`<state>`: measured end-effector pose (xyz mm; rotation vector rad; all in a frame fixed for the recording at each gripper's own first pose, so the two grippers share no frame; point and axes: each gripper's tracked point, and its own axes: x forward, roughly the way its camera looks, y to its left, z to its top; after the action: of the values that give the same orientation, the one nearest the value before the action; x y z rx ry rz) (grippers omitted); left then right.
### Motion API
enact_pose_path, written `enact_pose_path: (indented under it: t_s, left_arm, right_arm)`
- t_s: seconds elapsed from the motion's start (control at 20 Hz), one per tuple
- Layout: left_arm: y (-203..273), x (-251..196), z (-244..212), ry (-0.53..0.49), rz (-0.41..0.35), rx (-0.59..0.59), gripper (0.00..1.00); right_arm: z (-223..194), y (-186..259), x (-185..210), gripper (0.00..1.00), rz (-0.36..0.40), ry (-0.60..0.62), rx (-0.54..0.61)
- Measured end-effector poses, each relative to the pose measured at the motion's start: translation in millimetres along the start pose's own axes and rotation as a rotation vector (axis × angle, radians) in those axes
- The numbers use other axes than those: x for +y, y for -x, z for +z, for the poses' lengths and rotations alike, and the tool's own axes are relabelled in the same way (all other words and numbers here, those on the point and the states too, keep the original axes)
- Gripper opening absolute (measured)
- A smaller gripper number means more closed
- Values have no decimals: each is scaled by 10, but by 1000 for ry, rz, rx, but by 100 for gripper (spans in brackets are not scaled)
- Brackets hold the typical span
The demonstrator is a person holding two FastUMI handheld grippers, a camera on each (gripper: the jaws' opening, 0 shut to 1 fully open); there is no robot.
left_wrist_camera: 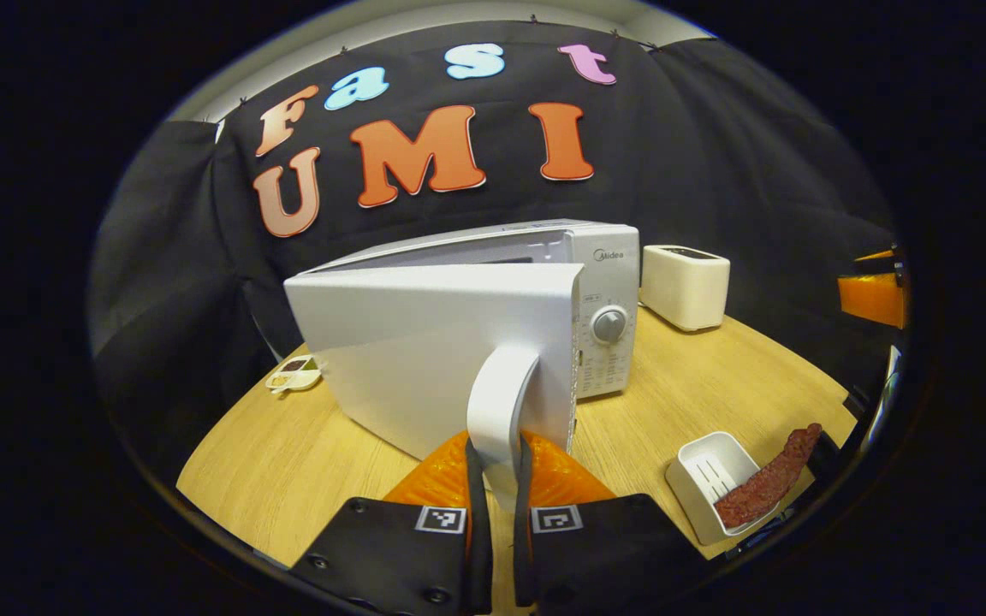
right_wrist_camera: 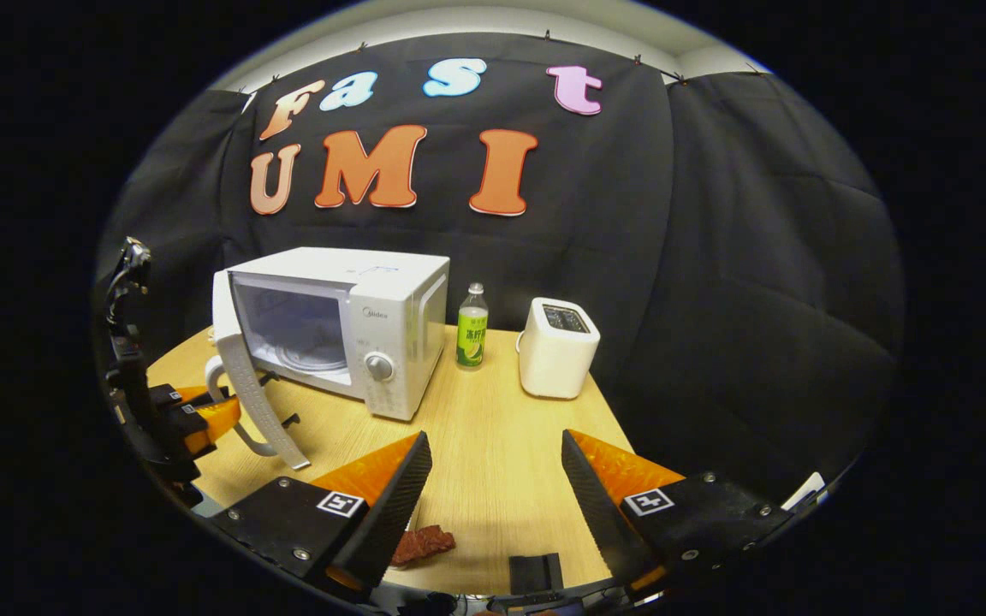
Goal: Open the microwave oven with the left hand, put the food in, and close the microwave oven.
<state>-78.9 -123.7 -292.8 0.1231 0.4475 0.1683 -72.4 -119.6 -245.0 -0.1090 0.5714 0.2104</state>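
Here the left tool (left_wrist_camera: 497, 479) clamps the microwave door handle (left_wrist_camera: 500, 402).

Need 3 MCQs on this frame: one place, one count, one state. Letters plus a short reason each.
1. Where does the green-labelled bottle stand?
A. between the microwave and the toaster
B. on top of the microwave
C. in the white tray

2. How many round knobs are on the microwave's panel?
A. three
B. none
C. one

3. What is the left gripper doing?
A. hanging open over the table
B. shut on the door handle
C. holding the toaster

Answers: 1 A, it stands on the table between them. 2 C, a single knob shows. 3 B, both fingers clamp the handle, door swung open.
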Motion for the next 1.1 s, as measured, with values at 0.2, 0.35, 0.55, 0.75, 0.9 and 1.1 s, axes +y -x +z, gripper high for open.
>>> enact_pose_path:
  t_s: [0.2, 0.35, 0.55, 0.75, 0.9, 1.1]
  left_arm:
    - [296, 480, -212, 10, 96, 44, 11]
    - [483, 848, -356, 3, 163, 72, 14]
    - [616, 1227, -522, 21, 141, 112, 14]
    - [685, 1618, -599, 62, 96, 148, 59]
    - [756, 1854, -670, 81, 73, 167, 89]
    - [849, 2095, -748, 80, 33, 198, 98]
  right_arm:
    - [-292, -53, 75, 94, 49, 5, 80]
    - [-518, -80, 153, 94, 87, 19, 150]
    - [-851, -99, 268, 93, 132, -18, 265]
    - [-1098, -121, 417, 90, 149, -98, 375]
    - [-1264, -114, 494, 89, 153, -129, 445]
    - [-1441, -118, 606, 83, 128, -226, 529]
